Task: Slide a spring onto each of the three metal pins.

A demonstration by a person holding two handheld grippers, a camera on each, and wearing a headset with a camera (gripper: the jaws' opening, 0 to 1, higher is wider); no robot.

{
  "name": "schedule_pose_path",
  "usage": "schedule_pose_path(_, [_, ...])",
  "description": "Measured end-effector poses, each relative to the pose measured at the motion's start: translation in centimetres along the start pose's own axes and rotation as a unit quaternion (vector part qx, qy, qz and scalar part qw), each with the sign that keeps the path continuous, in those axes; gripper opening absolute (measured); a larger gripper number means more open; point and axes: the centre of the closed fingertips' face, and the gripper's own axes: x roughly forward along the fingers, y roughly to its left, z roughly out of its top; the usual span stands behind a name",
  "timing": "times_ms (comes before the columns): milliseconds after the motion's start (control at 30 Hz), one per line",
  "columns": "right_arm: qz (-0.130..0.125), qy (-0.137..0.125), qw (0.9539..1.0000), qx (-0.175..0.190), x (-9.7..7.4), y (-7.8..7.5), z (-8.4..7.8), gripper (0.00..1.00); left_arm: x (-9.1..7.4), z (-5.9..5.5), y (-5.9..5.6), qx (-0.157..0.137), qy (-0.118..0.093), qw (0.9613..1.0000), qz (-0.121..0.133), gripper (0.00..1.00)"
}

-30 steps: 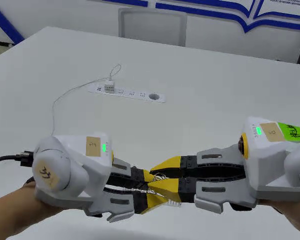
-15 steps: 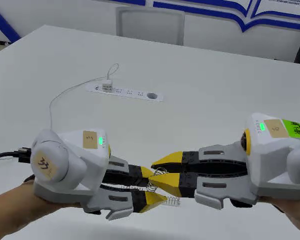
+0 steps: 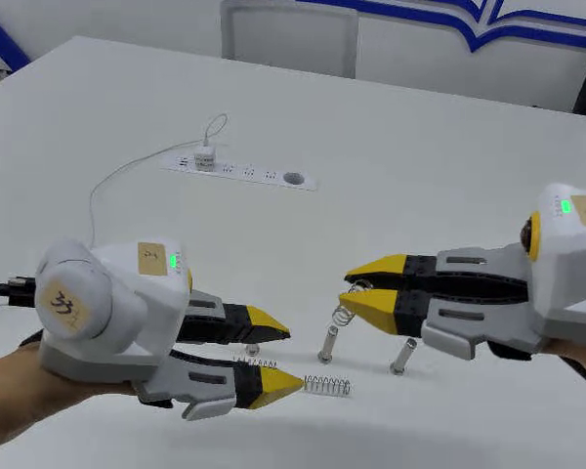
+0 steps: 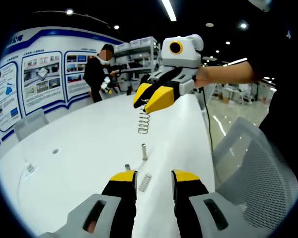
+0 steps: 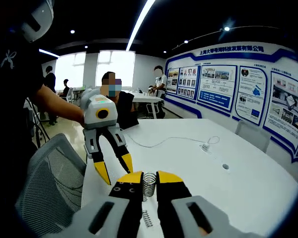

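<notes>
My right gripper (image 3: 348,285) hangs above the white table, shut on the top of a small steel spring (image 3: 343,315) that dangles from its yellow tips. Below it a metal pin (image 3: 327,344) stands upright, a second pin (image 3: 402,356) stands to its right, and a short third pin (image 3: 252,348) sits by my left gripper (image 3: 285,358). That left gripper is open, low over the table. A loose spring (image 3: 327,386) lies just past its lower tip, and another spring (image 4: 145,181) lies between the jaws. In the right gripper view the held spring (image 5: 149,187) shows between the pads.
A white power strip (image 3: 239,174) with a plugged charger and thin cable (image 3: 127,181) lies mid-table. A grey chair (image 3: 288,39) stands at the far edge. People stand in the room behind the table in both gripper views.
The two grippers, tip to tip a second ago, have drawn apart. The right one has pulled back right and up with a spring. The left jaws have spread, uncovering the pins.
</notes>
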Motion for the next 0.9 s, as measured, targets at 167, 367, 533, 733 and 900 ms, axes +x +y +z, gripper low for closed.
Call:
schedule_pose_path(167, [-0.041,0.015,0.999,0.01,-1.0,-2.8,-1.4,0.1,-1.1,-0.3,1.3,-0.01,0.0,0.9997,0.024,0.35])
schedule_pose_path(367, [-0.075,0.046,0.996,0.018,-1.5,-4.5,-4.0,0.1,-2.2,0.0,1.7,-0.014,0.0,0.9995,0.028,0.37])
schedule_pose_path(533, [-0.094,0.063,0.9929,0.038,-1.8,-5.3,-6.2,0.1,-3.0,0.1,2.5,-0.023,-0.004,0.9989,0.042,0.42])
schedule_pose_path(733, [-0.118,0.08,0.9878,0.062,-2.3,-6.2,-8.8,0.1,-3.6,-0.1,3.3,-0.043,-0.002,0.9976,0.053,0.53])
schedule_pose_path(900, [-0.133,0.089,0.9844,0.073,-2.7,-6.7,-10.0,0.1,-3.7,-1.0,3.5,-0.053,0.01,0.9966,0.062,0.64])
